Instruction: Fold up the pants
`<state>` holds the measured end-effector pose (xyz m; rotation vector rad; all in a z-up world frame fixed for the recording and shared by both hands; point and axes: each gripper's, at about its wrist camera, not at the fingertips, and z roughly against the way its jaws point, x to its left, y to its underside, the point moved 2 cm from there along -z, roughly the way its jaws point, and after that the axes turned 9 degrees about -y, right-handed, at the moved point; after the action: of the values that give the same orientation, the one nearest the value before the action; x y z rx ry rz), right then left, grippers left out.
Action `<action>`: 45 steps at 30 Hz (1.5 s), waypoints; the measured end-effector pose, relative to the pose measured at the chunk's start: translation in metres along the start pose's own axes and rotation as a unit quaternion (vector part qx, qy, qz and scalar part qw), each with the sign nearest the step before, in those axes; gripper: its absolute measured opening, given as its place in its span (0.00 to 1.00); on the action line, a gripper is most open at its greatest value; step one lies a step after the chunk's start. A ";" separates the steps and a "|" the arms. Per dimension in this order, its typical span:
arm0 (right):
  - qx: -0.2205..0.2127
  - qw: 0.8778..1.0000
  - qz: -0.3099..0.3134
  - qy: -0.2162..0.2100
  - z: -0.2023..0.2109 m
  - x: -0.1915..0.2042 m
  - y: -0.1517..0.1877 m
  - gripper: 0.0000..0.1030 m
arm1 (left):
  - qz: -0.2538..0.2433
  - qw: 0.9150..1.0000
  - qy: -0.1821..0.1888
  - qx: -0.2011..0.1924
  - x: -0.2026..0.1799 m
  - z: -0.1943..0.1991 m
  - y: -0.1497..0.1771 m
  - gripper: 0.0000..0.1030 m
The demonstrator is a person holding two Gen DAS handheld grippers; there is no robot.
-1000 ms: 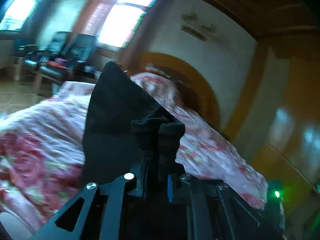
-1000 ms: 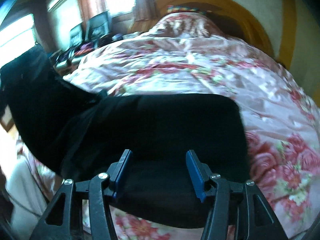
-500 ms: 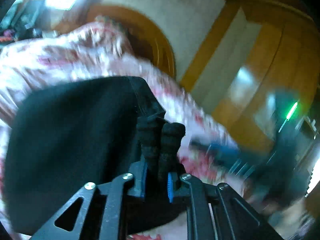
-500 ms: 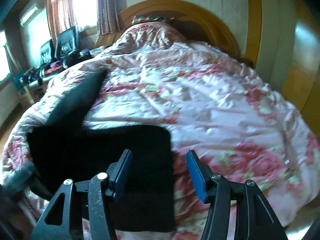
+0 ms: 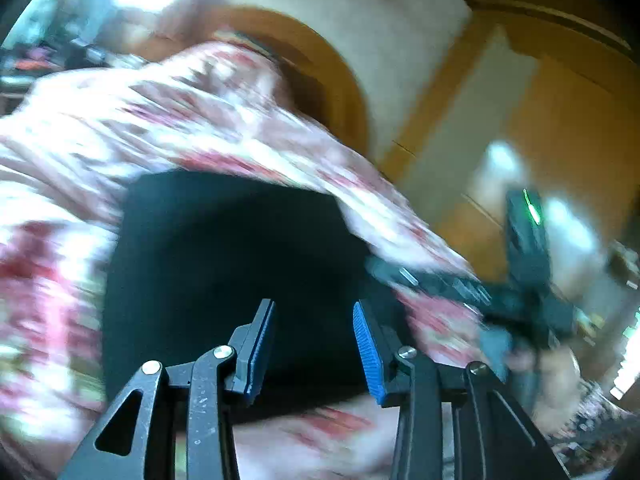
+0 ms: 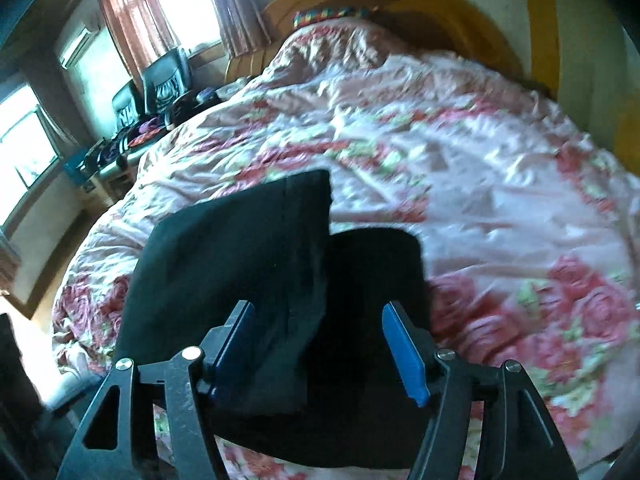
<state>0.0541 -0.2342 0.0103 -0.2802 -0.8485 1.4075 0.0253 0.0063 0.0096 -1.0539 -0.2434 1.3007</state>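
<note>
**A:** Start at the left gripper (image 5: 314,344). Why are its fingers (image 5: 368,350) apart with nothing in them?

**B:** They have just been opening, and the gap between the blue pads is empty. The black pants (image 5: 224,272) lie beyond and below them on the bed (image 5: 72,128), so I read it as a release: the cloth has been laid over and let go. That view is badly smeared, so I can't say how neat the edge is.

**A:** And the right gripper (image 6: 318,344)?

**B:** Its fingers (image 6: 404,356) are spread too and have also been widening. They hover over the pants (image 6: 360,320) without pinching them; dark fabric shows through the gap, but the pads press on nothing.

**A:** Why does the cloth sit in two levels there?

**B:** A lighter-looking flap lies over the left part of a darker layer, its far corner sticking up past the lower layer's edge. To me that's one fold made, not squared up. The bundle sits near the foot end of the bed, on the floral quilt (image 6: 500,208), well short of the wooden headboard (image 6: 460,12).

**A:** What's the dark shape off to the right in the left view?

**B:** The other gripper (image 5: 520,308), I'd judge, blurred, just beside the pants.

**A:** So how far along?

**B:** Probably partway. With both sets of fingers free, either could tidy that overhanging corner or take an edge for another fold.
</note>
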 end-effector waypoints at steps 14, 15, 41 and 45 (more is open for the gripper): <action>0.036 0.992 0.115 0.023 -0.019 0.039 0.007 0.13 | 0.090 0.982 -0.163 0.012 0.094 -0.027 0.007 0.51; 0.034 0.991 0.124 0.031 -0.012 0.042 0.006 0.13 | 0.089 0.984 -0.155 0.010 0.090 -0.023 0.007 0.51; -0.025 0.984 0.139 0.107 0.037 0.042 0.013 0.54 | 0.031 0.988 -0.150 0.030 0.034 -0.013 0.009 0.59; -0.024 0.988 0.141 0.056 0.040 0.060 0.023 0.56 | 0.023 0.984 -0.176 0.010 0.023 0.004 0.008 0.59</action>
<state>0.0069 -0.1862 0.0441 -0.5280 -0.7729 1.6183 0.0245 0.0275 -0.0034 -0.8121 -0.4735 1.5242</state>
